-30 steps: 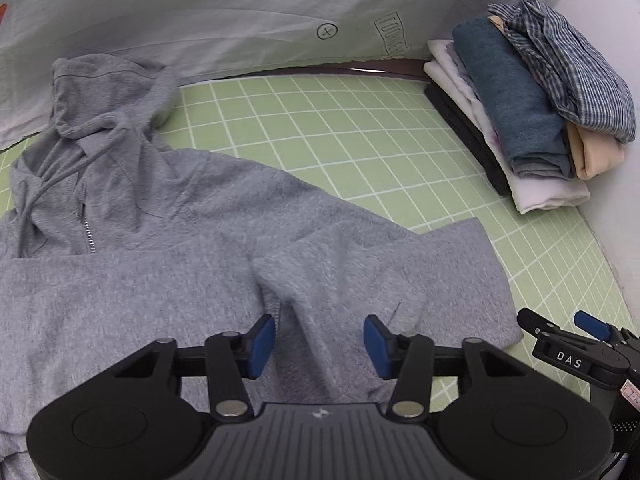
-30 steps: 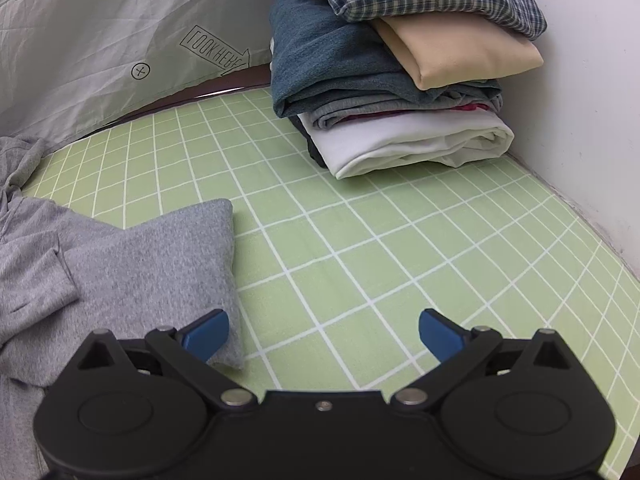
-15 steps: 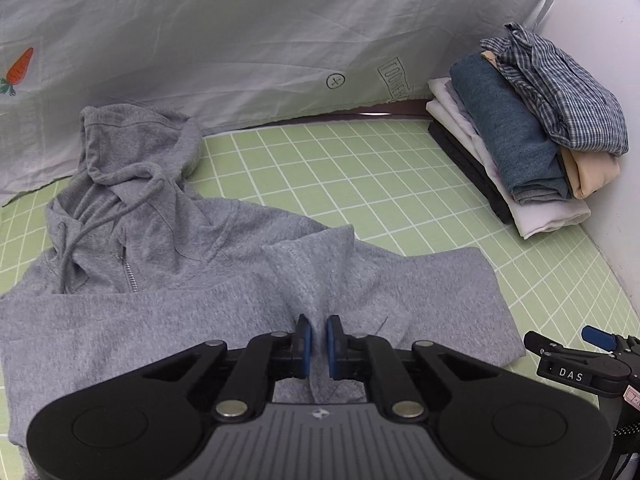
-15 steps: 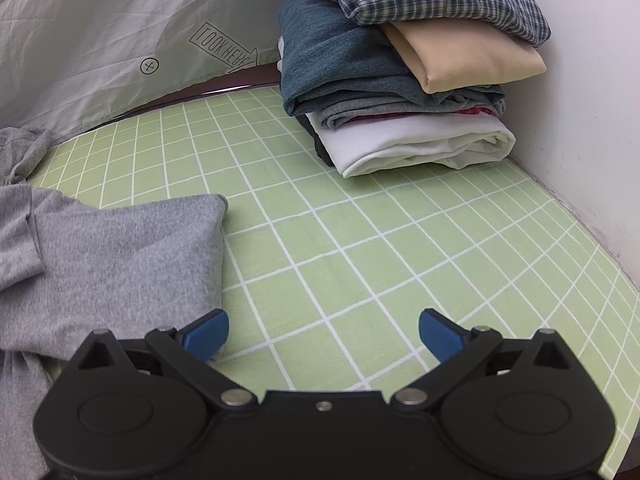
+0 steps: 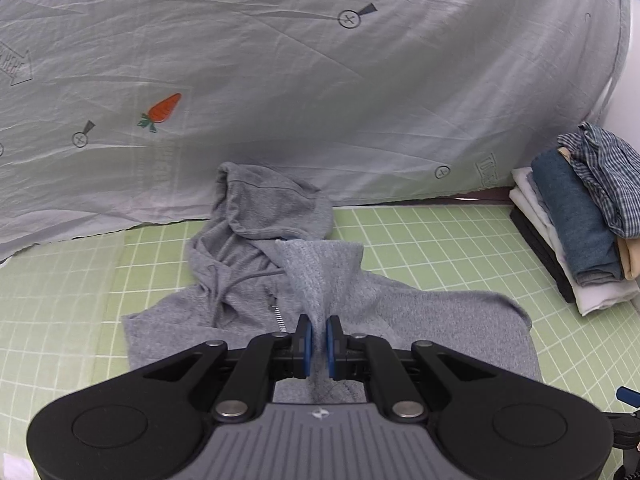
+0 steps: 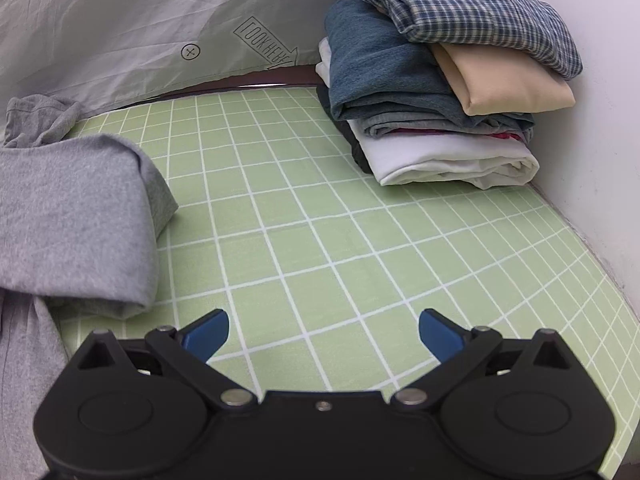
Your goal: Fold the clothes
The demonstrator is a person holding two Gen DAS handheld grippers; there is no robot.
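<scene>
L tongs (image 5: 316, 340) now clamped on a pinch of grey hoodie (image 5: 420, 320) and raised, vs wide apart over the flat cloth 1 s ago and closing on it 0.5 s ago; pinched flap stands up in a ridge toward the hood (image 5: 264, 208), zip side up. R tongs (image 6: 323, 334) wide, holding nothing, low over bare green mat (image 6: 360, 240) just R of the hoodie's doubled R edge, same as before. Hoodie mid-mat, hood at back edge by the sheet (image 5: 320, 80), folded stack (image 6: 440, 92) in back R corner; prob. a fold in hand, flap ready to carry over.
</scene>
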